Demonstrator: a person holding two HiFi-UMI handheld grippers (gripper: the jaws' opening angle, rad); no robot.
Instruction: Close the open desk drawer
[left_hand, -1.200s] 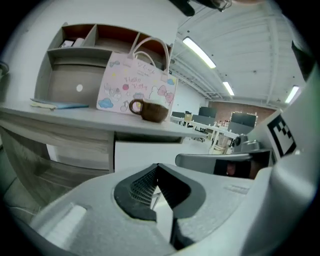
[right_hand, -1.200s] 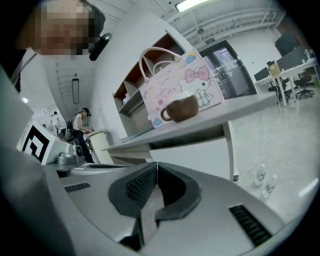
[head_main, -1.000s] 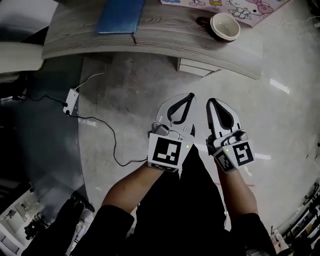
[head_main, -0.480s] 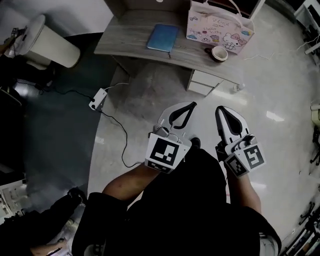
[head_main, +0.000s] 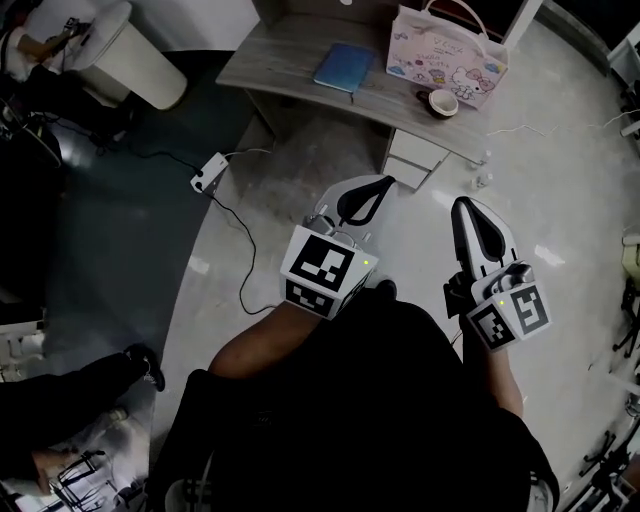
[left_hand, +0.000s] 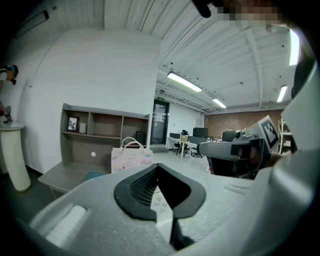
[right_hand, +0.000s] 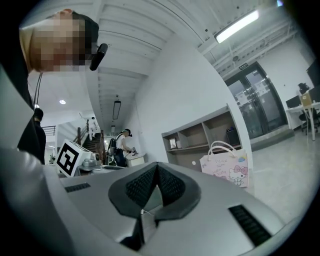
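Under the desk (head_main: 290, 58), straight ahead, sits the open drawer (head_main: 412, 166), sticking out toward the person; the left gripper (head_main: 383, 184) seems nearer to it than the right gripper (head_main: 463, 205); both are pinched closed, holding nothing.

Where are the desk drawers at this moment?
Head view, upper middle: the white drawers sit under the right end of the desk, beneath the spot where the cup and the pink bag stand.

Pink bag (head_main: 447, 55), blue notebook (head_main: 343, 66), cup (head_main: 442, 101), power strip (head_main: 209, 174)
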